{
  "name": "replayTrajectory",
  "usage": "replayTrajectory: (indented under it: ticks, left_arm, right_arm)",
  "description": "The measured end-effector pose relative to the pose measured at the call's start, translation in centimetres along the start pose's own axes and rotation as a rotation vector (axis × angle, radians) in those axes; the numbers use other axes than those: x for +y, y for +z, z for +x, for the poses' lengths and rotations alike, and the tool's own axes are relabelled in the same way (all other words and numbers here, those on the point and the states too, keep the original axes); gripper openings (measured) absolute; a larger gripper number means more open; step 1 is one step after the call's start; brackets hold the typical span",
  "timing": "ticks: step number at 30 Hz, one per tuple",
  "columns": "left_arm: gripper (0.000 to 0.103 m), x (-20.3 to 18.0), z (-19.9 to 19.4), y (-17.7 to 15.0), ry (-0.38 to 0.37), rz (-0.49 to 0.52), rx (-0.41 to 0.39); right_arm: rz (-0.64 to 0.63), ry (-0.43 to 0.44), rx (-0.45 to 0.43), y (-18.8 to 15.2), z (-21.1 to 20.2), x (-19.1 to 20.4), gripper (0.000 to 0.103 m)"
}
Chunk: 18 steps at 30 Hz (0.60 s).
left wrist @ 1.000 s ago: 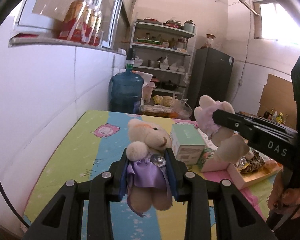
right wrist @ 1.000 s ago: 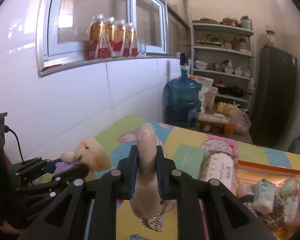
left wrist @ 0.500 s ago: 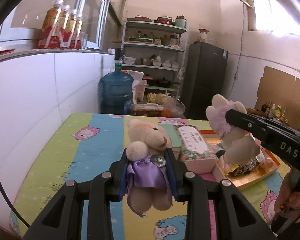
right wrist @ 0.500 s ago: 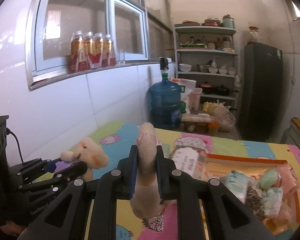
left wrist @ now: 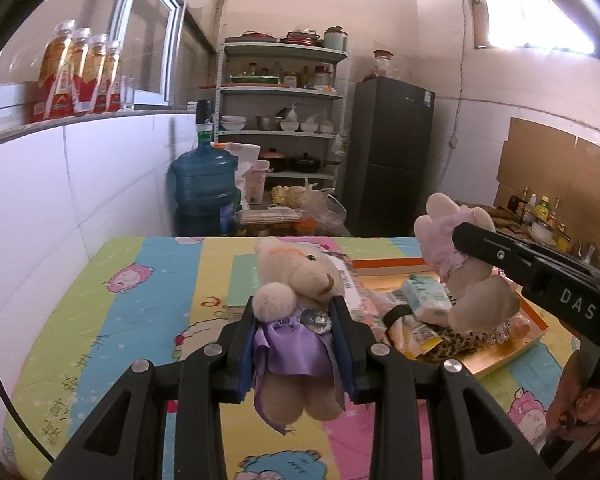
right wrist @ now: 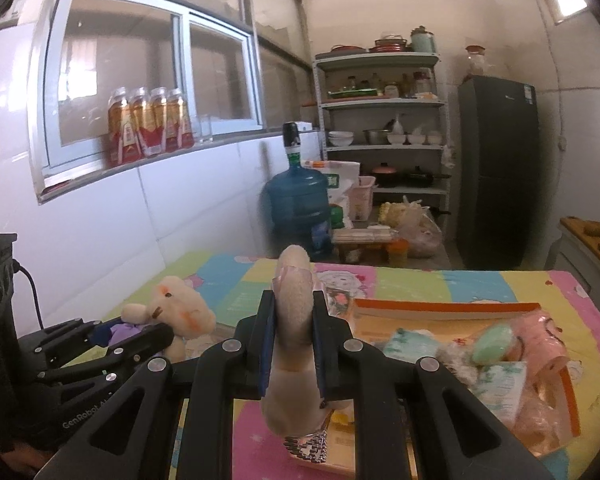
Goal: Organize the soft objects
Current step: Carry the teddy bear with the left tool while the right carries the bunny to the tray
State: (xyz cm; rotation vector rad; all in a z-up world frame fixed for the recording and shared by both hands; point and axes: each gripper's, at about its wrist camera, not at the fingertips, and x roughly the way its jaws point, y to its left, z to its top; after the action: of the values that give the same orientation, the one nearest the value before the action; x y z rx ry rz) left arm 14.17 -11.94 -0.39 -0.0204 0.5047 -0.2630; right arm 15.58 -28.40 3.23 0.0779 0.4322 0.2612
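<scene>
My left gripper (left wrist: pixel 295 308) is shut on a beige teddy bear in a purple dress (left wrist: pixel 296 272), held upright above the cartoon tablecloth (left wrist: pixel 140 320). To its right, my right gripper (left wrist: pixel 466 240) is shut on a beige plush in a pink dress (left wrist: pixel 476 300), which hangs over an orange-rimmed tray (left wrist: pixel 536 334). In the right wrist view that plush (right wrist: pixel 294 276) is squeezed edge-on between the pads of the right gripper (right wrist: pixel 294 300). The left gripper (right wrist: pixel 156 328) with its bear (right wrist: pixel 180 308) is at the lower left. The tray (right wrist: pixel 440 307) lies to the right, holding several soft packets.
A flat green box (left wrist: pixel 244 280) and a patterned packet lie on the table behind the bear. A white tiled wall runs along the left, with bottles (left wrist: pixel 80 76) on its sill. Beyond the table stand a blue water jug (left wrist: pixel 204 192), shelves (left wrist: pixel 284 120) and a dark fridge (left wrist: pixel 392 152).
Both grippers have travelled to the right over the table with their toys still held. The tray and its packets now sit closer under the right plush.
</scene>
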Motion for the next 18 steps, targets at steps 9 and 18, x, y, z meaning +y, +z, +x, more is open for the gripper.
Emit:
replayTrajectory:
  ticks: [9, 18]
  left_arm:
    - [0.034, -2.8, 1.5, 0.4, -0.026, 0.024, 0.011]
    - [0.034, -5.8, 3.0, 0.6, -0.080, 0.044, 0.019]
  right_arm:
    - [0.031, -0.032, 0.000, -0.7, -1.3, -3.4, 0.017]
    - [0.073, -0.093, -0.015, -1.5, -3.0, -7.0, 0.017]
